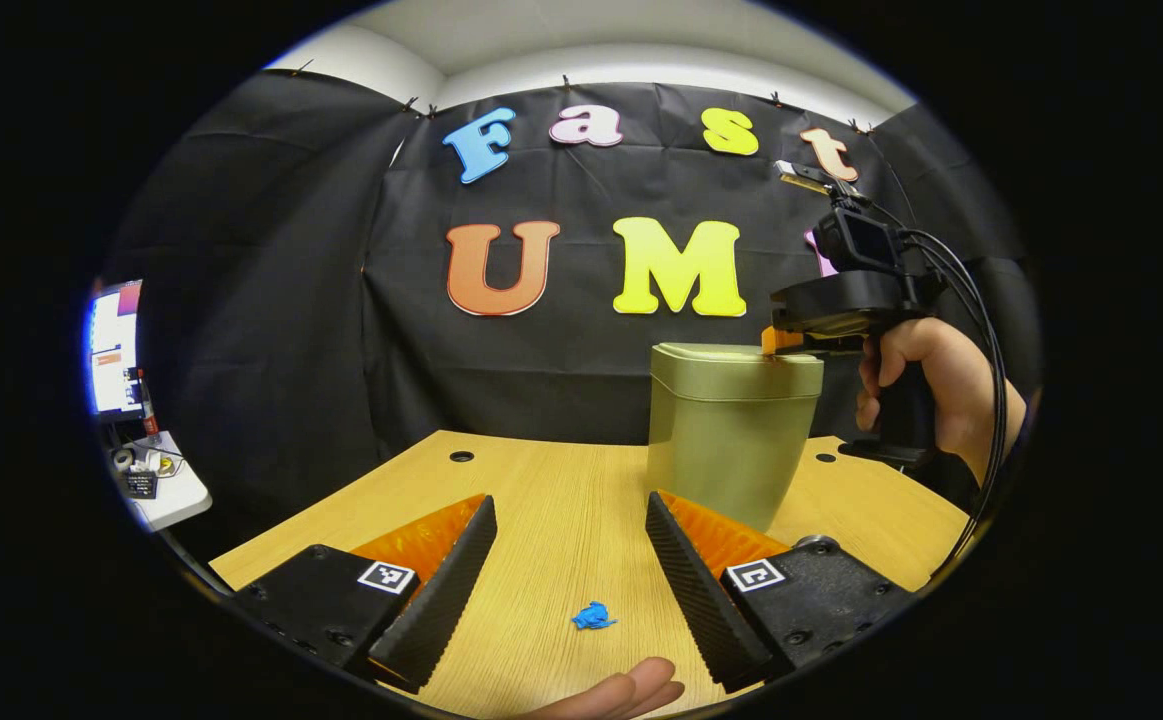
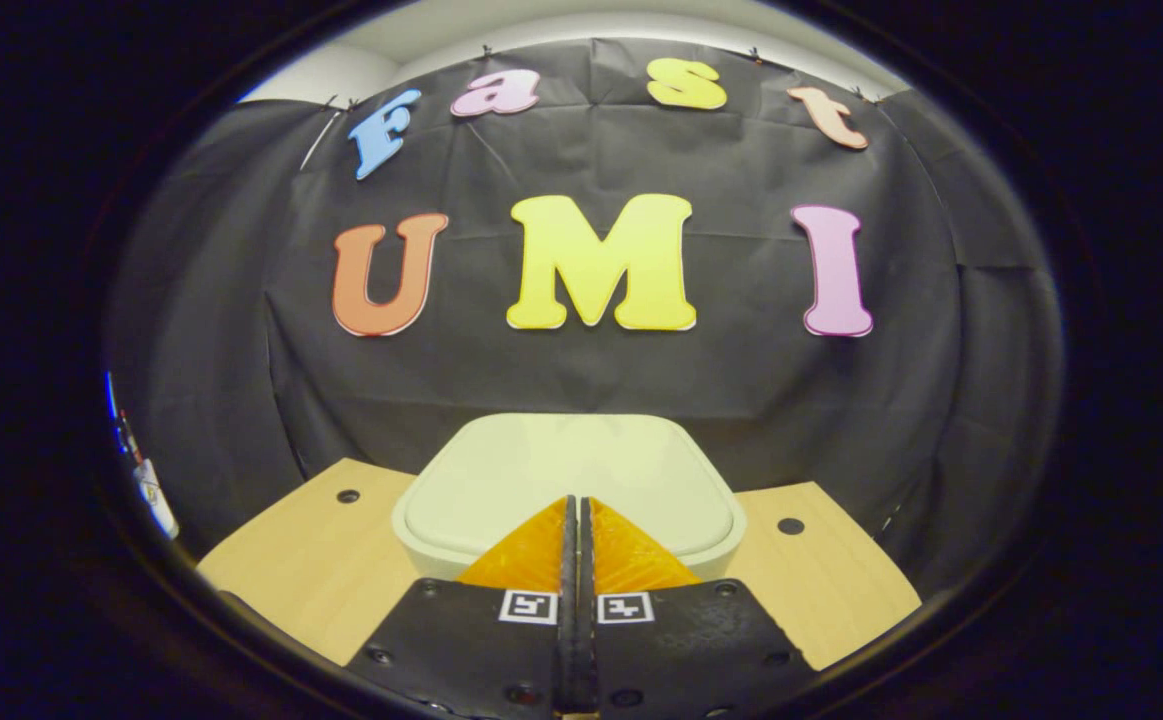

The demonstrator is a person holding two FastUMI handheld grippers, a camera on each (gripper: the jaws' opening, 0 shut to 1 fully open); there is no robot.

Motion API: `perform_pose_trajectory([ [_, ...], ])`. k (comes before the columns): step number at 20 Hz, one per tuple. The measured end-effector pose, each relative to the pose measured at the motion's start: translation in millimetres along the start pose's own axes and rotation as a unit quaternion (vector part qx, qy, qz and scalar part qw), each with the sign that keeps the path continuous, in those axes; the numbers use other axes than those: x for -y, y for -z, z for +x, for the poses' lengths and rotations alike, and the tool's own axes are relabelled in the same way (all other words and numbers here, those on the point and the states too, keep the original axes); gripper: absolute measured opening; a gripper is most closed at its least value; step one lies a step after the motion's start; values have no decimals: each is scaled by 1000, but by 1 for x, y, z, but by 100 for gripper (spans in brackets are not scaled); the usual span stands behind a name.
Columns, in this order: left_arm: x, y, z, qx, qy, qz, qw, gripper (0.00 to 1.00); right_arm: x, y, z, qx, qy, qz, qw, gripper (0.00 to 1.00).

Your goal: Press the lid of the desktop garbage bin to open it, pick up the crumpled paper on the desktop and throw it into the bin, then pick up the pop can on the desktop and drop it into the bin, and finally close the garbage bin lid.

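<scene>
The right gripper [image 2: 574,510], fingers closed together and empty, rests over the pale green bin's lid [image 2: 566,470] to press it; the left gripper [image 1: 571,535] waits wide above the wooden table [image 1: 561,490].

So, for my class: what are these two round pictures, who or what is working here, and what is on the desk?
No robot: a person holds a two-finger tool in each hand, and a camera rides on each. In the left gripper view, the left tool is open above the wooden desk, near a small blue scrap. The bin stands ahead, the right tool at its lid, held by a hand. In the right gripper view, the right tool is shut, holding nothing, over the closed lid.
</scene>
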State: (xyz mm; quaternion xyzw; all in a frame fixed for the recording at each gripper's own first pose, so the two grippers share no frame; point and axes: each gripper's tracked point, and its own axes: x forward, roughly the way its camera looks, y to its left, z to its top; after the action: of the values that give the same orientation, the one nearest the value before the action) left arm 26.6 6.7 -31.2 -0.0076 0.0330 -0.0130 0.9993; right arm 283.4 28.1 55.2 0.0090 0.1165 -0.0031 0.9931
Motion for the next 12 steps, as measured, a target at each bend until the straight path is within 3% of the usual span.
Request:
perform_pose_trajectory([
  [6,0,0,-1,0,0,8,1000,97,4,0,-5,-13,0,25,1000,0],
  [11,-6,6,3,-10,-6,6,1000,97,13,-28,-30,35,1,53,998,3],
  [12,-8,7,5,-12,-10,5,1000,97,19,-38,-37,54,2,54,997,0],
])
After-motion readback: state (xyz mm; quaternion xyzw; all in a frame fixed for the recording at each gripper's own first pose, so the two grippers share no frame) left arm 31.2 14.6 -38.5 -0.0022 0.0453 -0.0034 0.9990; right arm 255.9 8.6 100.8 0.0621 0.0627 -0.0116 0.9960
